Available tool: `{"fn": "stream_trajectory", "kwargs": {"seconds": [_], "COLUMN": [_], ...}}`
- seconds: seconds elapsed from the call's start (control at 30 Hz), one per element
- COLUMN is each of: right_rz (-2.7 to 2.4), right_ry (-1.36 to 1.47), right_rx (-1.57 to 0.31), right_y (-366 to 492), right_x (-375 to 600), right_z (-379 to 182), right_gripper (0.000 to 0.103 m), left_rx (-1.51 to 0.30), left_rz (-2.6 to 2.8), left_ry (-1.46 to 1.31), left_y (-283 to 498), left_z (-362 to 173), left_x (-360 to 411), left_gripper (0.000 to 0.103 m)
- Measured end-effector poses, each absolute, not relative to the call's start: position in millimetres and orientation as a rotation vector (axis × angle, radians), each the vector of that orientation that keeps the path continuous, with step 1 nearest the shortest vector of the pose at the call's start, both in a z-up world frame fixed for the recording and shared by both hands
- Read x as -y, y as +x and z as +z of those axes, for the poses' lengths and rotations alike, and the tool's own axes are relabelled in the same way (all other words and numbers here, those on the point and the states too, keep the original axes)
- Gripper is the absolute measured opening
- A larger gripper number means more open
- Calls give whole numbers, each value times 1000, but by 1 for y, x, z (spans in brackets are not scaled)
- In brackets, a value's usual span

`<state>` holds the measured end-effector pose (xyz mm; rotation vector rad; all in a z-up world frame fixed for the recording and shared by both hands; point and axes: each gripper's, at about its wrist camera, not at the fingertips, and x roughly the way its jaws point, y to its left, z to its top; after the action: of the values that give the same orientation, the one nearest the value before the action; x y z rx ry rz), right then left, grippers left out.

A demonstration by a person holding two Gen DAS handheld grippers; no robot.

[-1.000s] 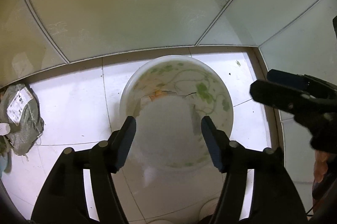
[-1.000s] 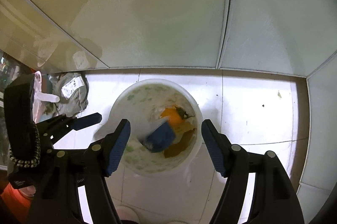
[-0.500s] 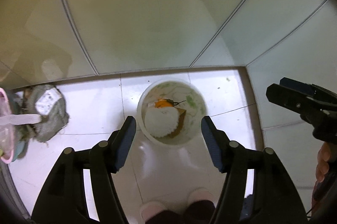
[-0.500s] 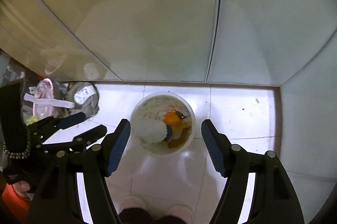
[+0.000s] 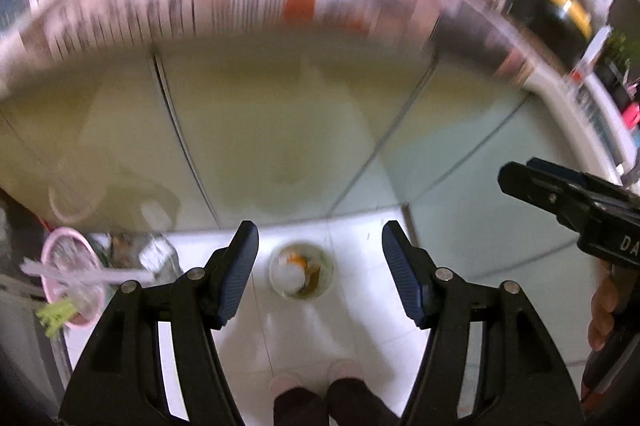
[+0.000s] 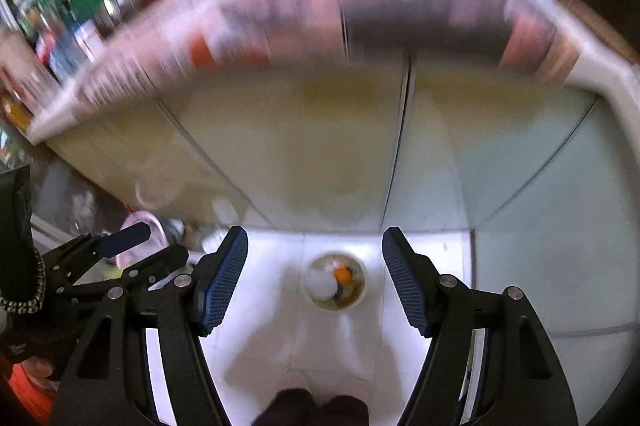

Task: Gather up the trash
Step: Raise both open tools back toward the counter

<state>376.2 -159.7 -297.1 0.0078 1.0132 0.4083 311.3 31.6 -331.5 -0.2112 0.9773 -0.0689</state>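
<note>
The bin [image 5: 301, 277] sits on the white floor [image 5: 360, 234] well below you, close to the cabinet fronts [image 5: 280, 129], with white crumpled trash [image 5: 291, 276], something orange [image 5: 297, 258] and a brown piece already in it. In the right wrist view the bin [image 6: 336, 281] shows between the two fingers, again far below.

Your left gripper [image 5: 316, 272] has its jaws wide apart and holds nothing. Your right gripper [image 6: 316, 280] is the same: jaws spread, empty.

Both views smear along the top, so what lies on the table [image 5: 240, 5] above the cabinets is hard to read; there may be more trash up there, but you cannot pick out single pieces.

Judging from empty jaws high over a part-filled bin, you are between drops and due to fetch the next piece. Slow down so the cameras settle before choosing a target. Keep the jaws open until one piece sits squarely between the fingers. Mind the pink basket [image 5: 68, 278] beside the bin at left; it is likely not trash.
</note>
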Motion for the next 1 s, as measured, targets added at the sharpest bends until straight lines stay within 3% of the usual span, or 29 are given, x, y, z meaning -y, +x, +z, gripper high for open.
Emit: {"fn": "stream_trajectory", "kwargs": {"seconds": [0.3, 0.47, 0.57, 0.67, 0.8, 0.9, 1.0], "right_rz": [322, 285, 261, 270, 278, 282, 277], "right_ry": [26, 5, -12, -15, -23, -22, -17], "right_rx": [-755, -633, -581, -569, -574, -599, -628], "right_y": [341, 322, 318, 319, 334, 352, 378], "right_x": [175, 180, 178, 176, 176, 179, 185], "right_z": [-132, -79, -61, -52, -54, -61, -70], "right_gripper": [66, 66, 67, 69, 69, 69, 76], "left_rx": [-721, -604, -573, -551, -526, -531, -548], "left_rz": [-91, -83, -85, -91, -70, -55, -30], "left_ry": [-149, -123, -112, -112, -95, -97, -102], "left_y": [277, 253, 247, 247, 261, 284, 314], "left_z": [-144, -86, -65, -52, -50, -54, -58], "left_x": [-37, -41, -41, -42, -41, -39, -35], "left_gripper": [63, 69, 74, 89, 96, 97, 97]}}
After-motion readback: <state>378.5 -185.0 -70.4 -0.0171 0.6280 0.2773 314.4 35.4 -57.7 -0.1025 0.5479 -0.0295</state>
